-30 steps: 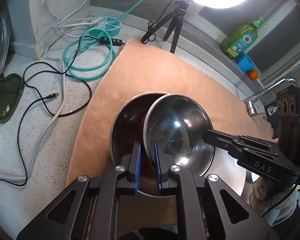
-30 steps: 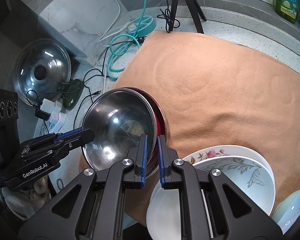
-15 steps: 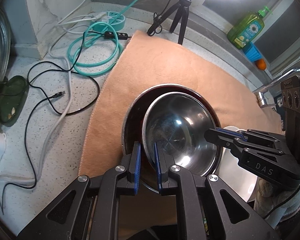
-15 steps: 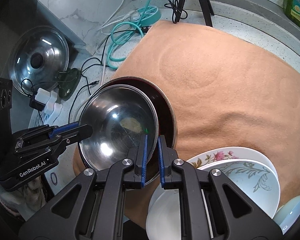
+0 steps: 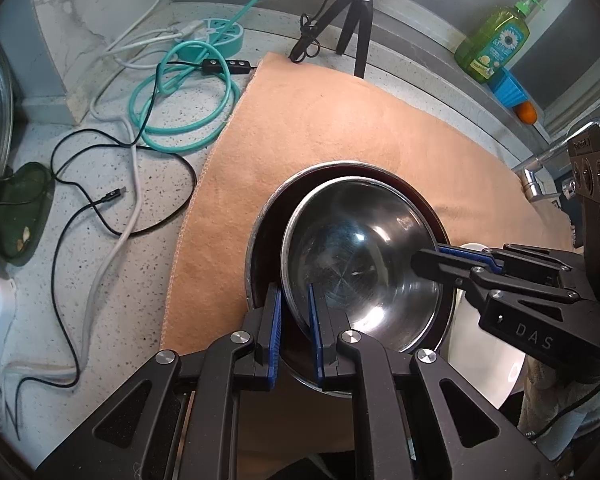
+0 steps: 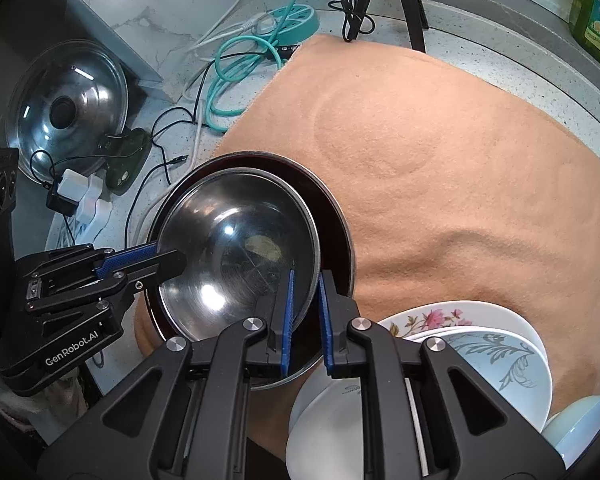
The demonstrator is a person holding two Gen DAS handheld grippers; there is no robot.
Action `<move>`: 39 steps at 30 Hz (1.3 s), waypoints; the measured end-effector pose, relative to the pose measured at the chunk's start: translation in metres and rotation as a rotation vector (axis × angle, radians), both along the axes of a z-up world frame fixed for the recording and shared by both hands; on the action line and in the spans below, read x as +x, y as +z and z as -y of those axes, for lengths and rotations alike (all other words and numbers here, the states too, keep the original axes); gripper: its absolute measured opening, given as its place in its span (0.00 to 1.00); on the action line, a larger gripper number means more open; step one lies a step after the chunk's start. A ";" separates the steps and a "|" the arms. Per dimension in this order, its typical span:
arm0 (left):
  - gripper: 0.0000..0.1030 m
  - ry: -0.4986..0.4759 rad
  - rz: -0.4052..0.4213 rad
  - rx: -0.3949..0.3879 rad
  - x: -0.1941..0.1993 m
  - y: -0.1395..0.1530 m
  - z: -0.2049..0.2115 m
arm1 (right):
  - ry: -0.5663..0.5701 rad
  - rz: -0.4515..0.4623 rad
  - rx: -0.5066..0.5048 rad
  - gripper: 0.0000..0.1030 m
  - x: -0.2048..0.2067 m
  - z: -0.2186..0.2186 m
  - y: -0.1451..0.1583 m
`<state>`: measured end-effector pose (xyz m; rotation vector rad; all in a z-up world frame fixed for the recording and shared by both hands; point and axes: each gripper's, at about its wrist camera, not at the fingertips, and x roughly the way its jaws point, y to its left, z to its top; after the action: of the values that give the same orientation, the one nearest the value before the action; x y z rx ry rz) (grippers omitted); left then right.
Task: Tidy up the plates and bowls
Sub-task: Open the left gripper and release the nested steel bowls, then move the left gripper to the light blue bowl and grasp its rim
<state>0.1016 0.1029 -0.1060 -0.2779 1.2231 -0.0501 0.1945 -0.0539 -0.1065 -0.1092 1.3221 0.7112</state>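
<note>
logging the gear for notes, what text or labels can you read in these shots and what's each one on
"DAS": on the right gripper body, left wrist view.
"GenRobot.AI": on the left gripper body, right wrist view.
Green soap bottle label: too small and blurred to read.
Black camera box top label: too blurred to read.

Two matching handheld grippers, black, angular plastic frames with triangular cut-outs. Left gripper (image 5: 294, 332) — blue ribbed pads on slim black fingers, round silver screws at the linkage joints, "GenRobot.AI" in white along its side. Right gripper (image 6: 306, 320) — same blue pads and silver screws, "DAS" on its flank, a thin black cable trailing below.
</note>
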 end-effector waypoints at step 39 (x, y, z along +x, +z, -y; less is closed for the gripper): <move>0.11 -0.099 0.156 -0.133 -0.007 0.049 0.053 | -0.161 0.087 0.112 0.25 -0.018 0.103 0.052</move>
<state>0.0947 0.0503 -0.0569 -0.3233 1.0795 -0.2358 0.1768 -0.1568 -0.0546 0.0555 1.1909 0.6351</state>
